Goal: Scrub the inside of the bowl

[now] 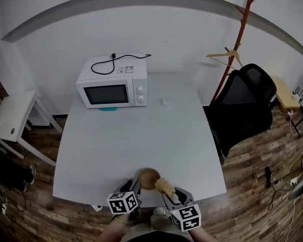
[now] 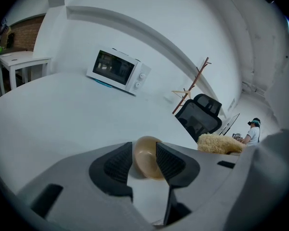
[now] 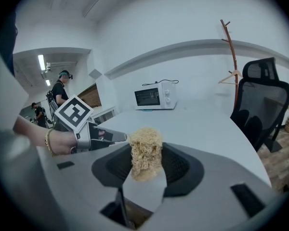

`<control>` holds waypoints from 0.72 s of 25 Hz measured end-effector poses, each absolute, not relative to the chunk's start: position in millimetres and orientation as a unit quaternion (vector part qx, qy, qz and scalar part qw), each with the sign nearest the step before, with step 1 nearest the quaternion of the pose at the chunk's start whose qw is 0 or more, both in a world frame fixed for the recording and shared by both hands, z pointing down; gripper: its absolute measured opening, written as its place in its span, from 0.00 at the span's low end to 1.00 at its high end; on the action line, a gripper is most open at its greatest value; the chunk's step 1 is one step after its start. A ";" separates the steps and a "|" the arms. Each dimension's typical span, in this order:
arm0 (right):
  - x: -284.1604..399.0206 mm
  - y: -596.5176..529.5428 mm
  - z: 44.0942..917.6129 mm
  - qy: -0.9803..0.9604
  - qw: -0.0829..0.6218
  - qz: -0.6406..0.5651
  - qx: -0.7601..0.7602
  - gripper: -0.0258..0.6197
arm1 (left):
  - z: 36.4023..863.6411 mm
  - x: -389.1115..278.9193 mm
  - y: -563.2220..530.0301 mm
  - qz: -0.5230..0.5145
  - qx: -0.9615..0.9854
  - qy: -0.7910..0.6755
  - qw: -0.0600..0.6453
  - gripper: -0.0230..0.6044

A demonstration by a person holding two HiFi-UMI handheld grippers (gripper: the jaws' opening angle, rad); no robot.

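Note:
A small brown bowl (image 1: pixel 147 178) stands on the white table (image 1: pixel 141 135) near its front edge. My left gripper (image 1: pixel 138 183) is at the bowl's left side. In the left gripper view the bowl (image 2: pixel 147 158) shows in the gap between the two dark pads, and my left gripper (image 2: pixel 145 165) stands open around its rim. My right gripper (image 1: pixel 167 190) is shut on a tan fibrous scrubber (image 1: pixel 165 186) just right of the bowl. The scrubber (image 3: pixel 145 150) sticks up from my right gripper (image 3: pixel 145 163) in its own view, with the left gripper (image 3: pixel 116 137) close by on its left.
A white microwave (image 1: pixel 113 87) with a black cord on top sits at the table's far left. A small white object (image 1: pixel 165 102) lies beside it. A black office chair (image 1: pixel 245 107) and a wooden coat rack (image 1: pixel 237 34) stand right of the table, a small white side table (image 1: pixel 12 117) left.

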State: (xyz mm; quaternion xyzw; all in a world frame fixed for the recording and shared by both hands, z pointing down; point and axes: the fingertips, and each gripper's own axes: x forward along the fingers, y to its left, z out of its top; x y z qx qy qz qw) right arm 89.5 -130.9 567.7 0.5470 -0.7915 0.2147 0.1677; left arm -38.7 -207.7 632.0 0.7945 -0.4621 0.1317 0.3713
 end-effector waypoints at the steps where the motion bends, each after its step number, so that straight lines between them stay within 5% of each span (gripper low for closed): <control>1: 86.7 -128.4 566.5 -0.791 0.165 0.215 0.548 0.31 | 626.3 -39.5 -203.1 0.128 0.799 -0.458 0.368 0.27; 9: 63.6 -108.8 556.8 -0.790 0.150 0.212 0.555 0.31 | 587.3 -52.7 -167.6 0.114 0.828 -0.447 0.319 0.11; 18: 41.1 -70.8 549.0 -0.785 0.152 0.199 0.566 0.31 | 581.3 -76.0 -121.6 0.112 0.837 -0.439 0.308 0.07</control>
